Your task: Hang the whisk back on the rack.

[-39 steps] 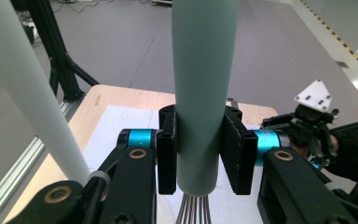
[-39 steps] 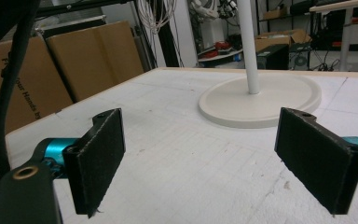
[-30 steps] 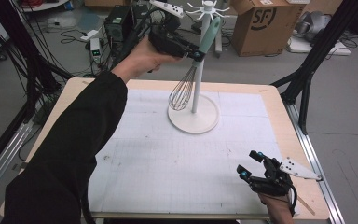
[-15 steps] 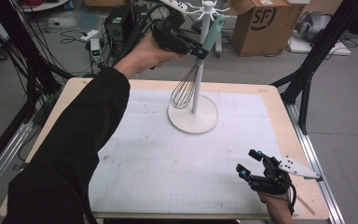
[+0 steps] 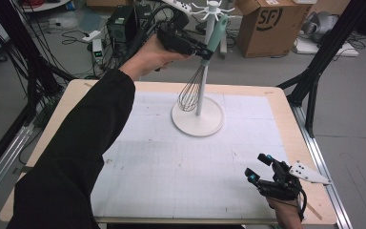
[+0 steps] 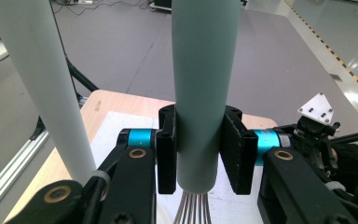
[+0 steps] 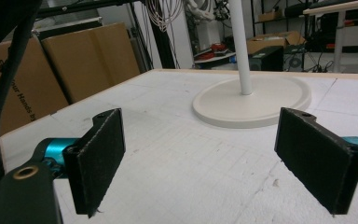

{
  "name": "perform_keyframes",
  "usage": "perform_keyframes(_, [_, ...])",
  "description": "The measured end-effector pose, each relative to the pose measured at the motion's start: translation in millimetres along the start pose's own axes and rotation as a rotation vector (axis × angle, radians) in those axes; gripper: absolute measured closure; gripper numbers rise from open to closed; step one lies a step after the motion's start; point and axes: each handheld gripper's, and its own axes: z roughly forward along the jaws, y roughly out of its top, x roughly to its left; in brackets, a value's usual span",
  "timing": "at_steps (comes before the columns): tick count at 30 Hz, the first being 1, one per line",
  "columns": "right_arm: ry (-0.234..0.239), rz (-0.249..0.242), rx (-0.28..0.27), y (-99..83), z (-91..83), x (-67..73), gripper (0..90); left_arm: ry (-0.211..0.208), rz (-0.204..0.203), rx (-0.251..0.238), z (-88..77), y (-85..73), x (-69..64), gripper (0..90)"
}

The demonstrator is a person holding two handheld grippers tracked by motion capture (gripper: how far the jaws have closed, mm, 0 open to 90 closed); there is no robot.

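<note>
**Whisk held beside the stand pole**

The whisk (image 5: pixel 196 81) hangs in the air just beside the pole of the white stand (image 5: pixel 198 121), wires above its round base. The left gripper (image 5: pixel 205 49) is clenched on its pale green handle. The right gripper (image 5: pixel 258 168), jaws spread wide and empty, rests near the table (image 5: pixel 286 109) edge, well apart from the stand.

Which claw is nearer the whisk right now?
Left. The left claw is clamped on the whisk handle beside the stand's pole; the right claw sits open at the table's near right corner.

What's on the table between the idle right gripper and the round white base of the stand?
Nothing: in the right gripper view, only bare white gridded mat lies between the open right gripper and the stand's round white base.
</note>
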Motion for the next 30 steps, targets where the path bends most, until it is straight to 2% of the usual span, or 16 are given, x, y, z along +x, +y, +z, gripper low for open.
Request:
perform_keyframes(5, [0.005, -0.002, -0.007, 0.6, 0.0, 0.4, 15.4, 0.002, -0.012, -0.016, -1.5, -1.3, 3.8, 69.5])
perform_keyframes(14, [0.003, 0.003, -0.005, 0.6, -0.3, 0.1, 15.4, 0.013, -0.031, -0.008, -2.4, -10.2, 10.1, 69.4])
perform_keyframes(22, [0.004, -0.003, -0.006, 1.1, -1.0, 0.3, 15.4, 0.019, -0.062, -0.052, -1.4, -17.6, 15.6, 69.2])
perform_keyframes(27, [0.006, 0.0, -0.005, 0.7, -0.8, 1.3, 15.4, 0.033, -0.047, -0.042, 0.1, -16.7, 13.4, 69.2])
perform_keyframes(30, [0.007, -0.002, -0.007, 0.7, -1.1, 2.1, 15.4, 0.056, -0.04, -0.037, 0.0, -16.6, 12.0, 69.1])
